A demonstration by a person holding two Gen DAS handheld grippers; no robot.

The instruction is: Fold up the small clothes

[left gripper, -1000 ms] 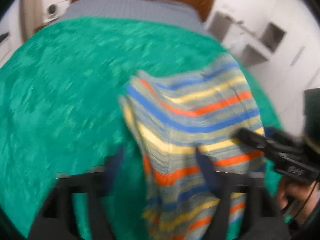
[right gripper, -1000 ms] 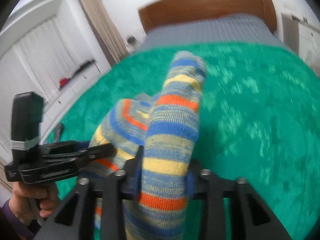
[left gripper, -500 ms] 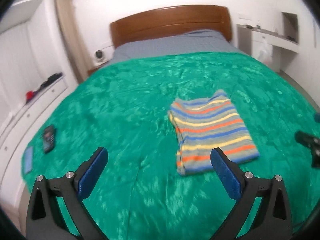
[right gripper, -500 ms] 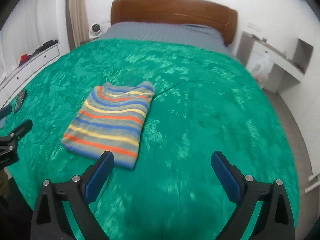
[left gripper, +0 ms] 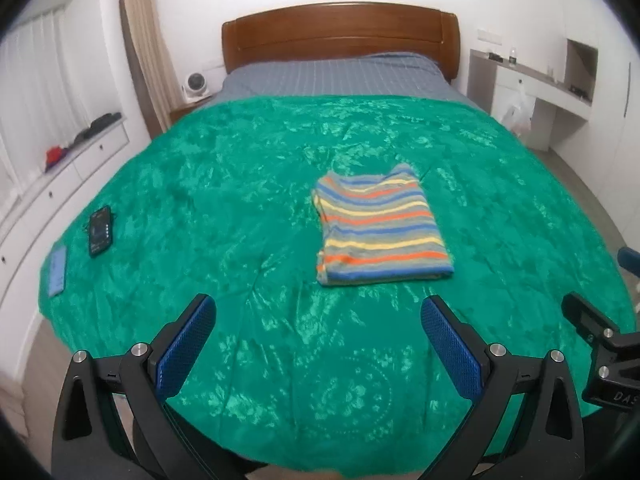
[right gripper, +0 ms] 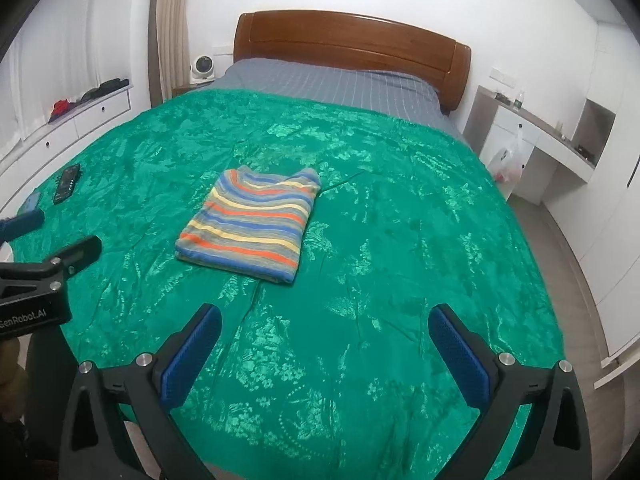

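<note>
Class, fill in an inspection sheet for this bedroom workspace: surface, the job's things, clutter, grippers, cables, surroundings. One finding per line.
Surface: green blanket covering the bed, lightly creased.
Job's things: striped garment folded into a rectangle, lying flat, apart from both grippers.
Clutter: remote control and small blue item near the blanket's left edge.
Grippers: left gripper and right gripper both open, nothing between the jaws.
Cables: nothing seen.
Surroundings: wooden headboard, white drawers, plastic bag by the desk.

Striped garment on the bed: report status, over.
Left gripper and right gripper: jaws wide, just opened, nothing between them. Striped garment folded flat on green bedspread. Nothing near it; remote far off.
</note>
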